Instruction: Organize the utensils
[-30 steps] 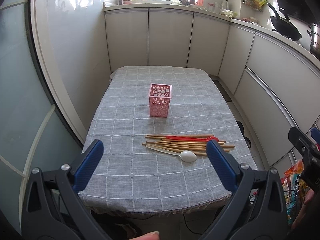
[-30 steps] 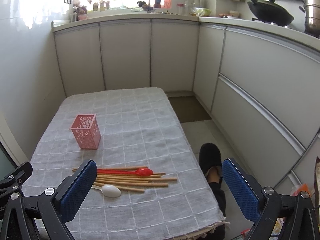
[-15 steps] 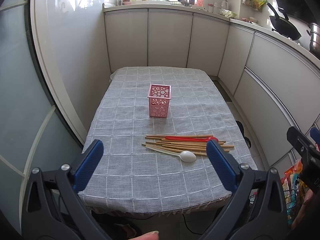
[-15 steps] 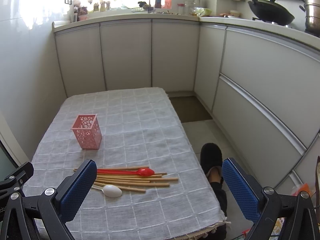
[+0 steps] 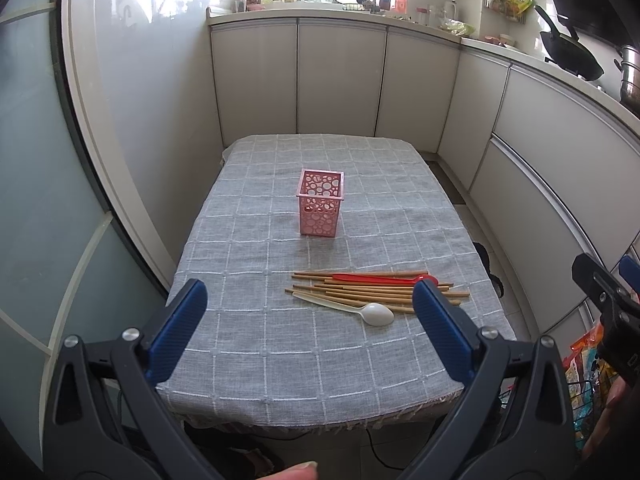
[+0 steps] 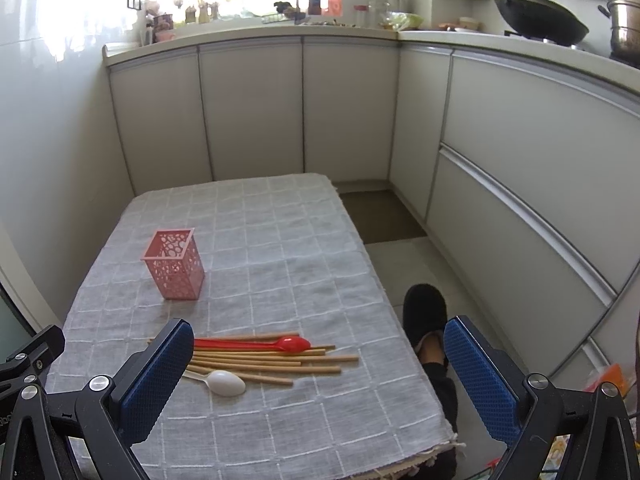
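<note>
A pink perforated holder (image 5: 321, 208) (image 6: 175, 265) stands upright and empty mid-table. Nearer me lie several wooden chopsticks (image 5: 372, 291) (image 6: 272, 360), a red spoon (image 5: 384, 279) (image 6: 256, 344) on top of them and a white spoon (image 5: 360, 311) (image 6: 224, 381) at their near side. My left gripper (image 5: 308, 312) hovers open over the table's near edge, short of the utensils. My right gripper (image 6: 318, 348) is open too, held off the table's near right corner. Nothing is between either pair of fingers. The right gripper's body (image 5: 608, 300) shows at the right edge of the left wrist view.
The table wears a grey checked cloth (image 5: 280, 344) (image 6: 280, 248). White kitchen cabinets (image 6: 344, 112) run behind and along the right. A glass panel (image 5: 36, 200) bounds the left. A person's foot in a black slipper (image 6: 424, 320) rests on the floor to the right of the table.
Both views have shifted very slightly; the grippers drift a little but stay open. The utensils and holder have not moved.
</note>
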### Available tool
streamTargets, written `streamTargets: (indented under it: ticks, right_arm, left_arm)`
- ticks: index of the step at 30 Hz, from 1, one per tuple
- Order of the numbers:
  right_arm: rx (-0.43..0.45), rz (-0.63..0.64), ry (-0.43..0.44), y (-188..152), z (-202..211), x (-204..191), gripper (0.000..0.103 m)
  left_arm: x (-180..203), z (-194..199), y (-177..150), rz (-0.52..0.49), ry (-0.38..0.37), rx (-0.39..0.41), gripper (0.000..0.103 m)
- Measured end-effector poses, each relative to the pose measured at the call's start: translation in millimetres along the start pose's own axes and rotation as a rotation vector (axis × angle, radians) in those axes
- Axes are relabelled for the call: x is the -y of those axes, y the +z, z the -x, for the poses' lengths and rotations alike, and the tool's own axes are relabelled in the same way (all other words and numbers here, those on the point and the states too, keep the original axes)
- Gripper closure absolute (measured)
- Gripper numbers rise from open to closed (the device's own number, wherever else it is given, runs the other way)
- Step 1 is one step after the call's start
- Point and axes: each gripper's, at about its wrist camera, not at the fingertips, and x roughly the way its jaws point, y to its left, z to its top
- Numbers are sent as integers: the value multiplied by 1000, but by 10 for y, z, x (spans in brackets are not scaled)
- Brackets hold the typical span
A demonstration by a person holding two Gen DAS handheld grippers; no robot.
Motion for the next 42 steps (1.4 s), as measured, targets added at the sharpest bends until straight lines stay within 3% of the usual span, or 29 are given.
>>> streamTargets:
  ticks: [18,29,33,37,42]
  right_arm:
    - [-23,-13,5,-12,-114,38,0]
    - [-40,64,-44,72,-453,110,0]
    - [-95,61,-28,34,-715,189,0]
    - [-173,40,17,-35,-1022,236,0]
    - [-279,2,50,-165,-1401,332,0]
  left_arm:
    - [15,-54,11,-6,9,-11,1]
    - [42,-466,223,-69,-11,-54,1]
    - [138,-828,317,-161,-61,-137,1]
    - [203,-1372,325,-191,-123,-277,1]
    - [432,-2026,205,-264,-180,-411,14]
